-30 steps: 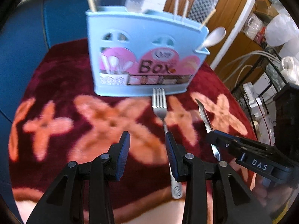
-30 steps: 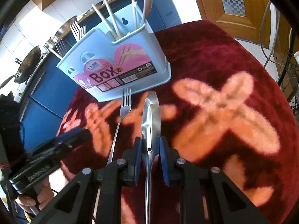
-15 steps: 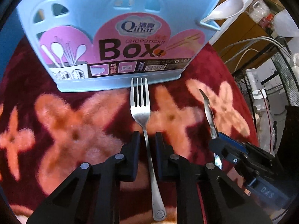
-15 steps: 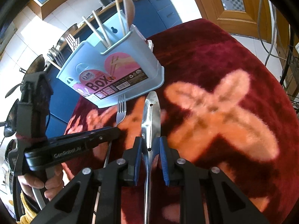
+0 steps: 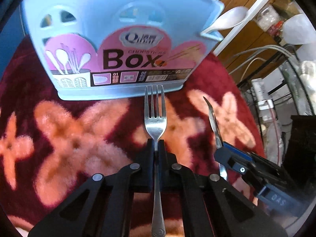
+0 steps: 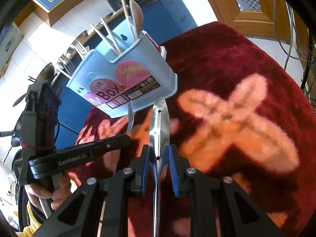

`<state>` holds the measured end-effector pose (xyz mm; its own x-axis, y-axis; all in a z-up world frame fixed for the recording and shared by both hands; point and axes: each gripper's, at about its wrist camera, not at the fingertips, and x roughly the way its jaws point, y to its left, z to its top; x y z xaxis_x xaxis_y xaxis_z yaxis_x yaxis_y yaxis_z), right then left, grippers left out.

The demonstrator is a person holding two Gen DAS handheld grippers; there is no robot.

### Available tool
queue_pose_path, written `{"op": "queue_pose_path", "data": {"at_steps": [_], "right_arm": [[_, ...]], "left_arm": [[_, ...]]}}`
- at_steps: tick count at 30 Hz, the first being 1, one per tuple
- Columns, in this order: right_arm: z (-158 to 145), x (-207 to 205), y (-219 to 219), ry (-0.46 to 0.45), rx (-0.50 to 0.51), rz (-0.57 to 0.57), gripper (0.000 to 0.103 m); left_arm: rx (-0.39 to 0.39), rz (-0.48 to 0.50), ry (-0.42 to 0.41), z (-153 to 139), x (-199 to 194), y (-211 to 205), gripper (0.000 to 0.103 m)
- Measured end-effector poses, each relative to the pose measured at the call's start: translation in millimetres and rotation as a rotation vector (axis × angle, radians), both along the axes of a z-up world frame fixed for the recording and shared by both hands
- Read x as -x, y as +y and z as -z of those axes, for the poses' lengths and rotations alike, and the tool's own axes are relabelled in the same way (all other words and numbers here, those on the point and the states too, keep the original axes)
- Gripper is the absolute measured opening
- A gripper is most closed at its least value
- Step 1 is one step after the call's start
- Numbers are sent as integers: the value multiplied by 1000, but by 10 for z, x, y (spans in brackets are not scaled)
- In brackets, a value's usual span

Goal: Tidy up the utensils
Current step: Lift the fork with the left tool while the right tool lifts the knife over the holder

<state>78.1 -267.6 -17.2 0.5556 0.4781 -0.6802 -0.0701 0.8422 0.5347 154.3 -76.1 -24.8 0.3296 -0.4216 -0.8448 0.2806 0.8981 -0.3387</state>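
Fingers of the left gripper (image 5: 156, 145) clamp the fork (image 5: 155, 116) at its neck; right gripper (image 6: 158, 158) pinches the steel spatula (image 6: 159, 126). Both point at the blue utensil box (image 5: 118, 45) on the red cloth (image 6: 246, 63). Risks: thin fork swivelling, tines striking box wall, box tipping.

Wall: I see white tiles (image 6: 39, 39), sunlit.
Cabinets: blue fronts (image 6: 173, 13) behind the table.
Door: wooden (image 6: 250, 9), with checkered glass.
Cloth: dark red plush (image 6: 237, 59) with orange crosses.
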Motion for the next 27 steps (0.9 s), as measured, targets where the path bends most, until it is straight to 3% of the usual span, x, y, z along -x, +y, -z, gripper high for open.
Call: {"op": "queue_pose_path", "data": {"at_steps": [7,15,21,27], "right_arm": [[-212,137,89,-108,-17,-5,22],[-592,293,237,-285,7,1,21],[-898,289,318,-391,58,26,21],[-1146,157,372,-440,92,40,21]], "left_arm": [[94,-14,-158,-300,359,211,1],[146,-70,-357,-710,631,490,1],[153,-99,-460,-992,633,597,1],[142,-136,-532,-1259,513,779,1]]}}
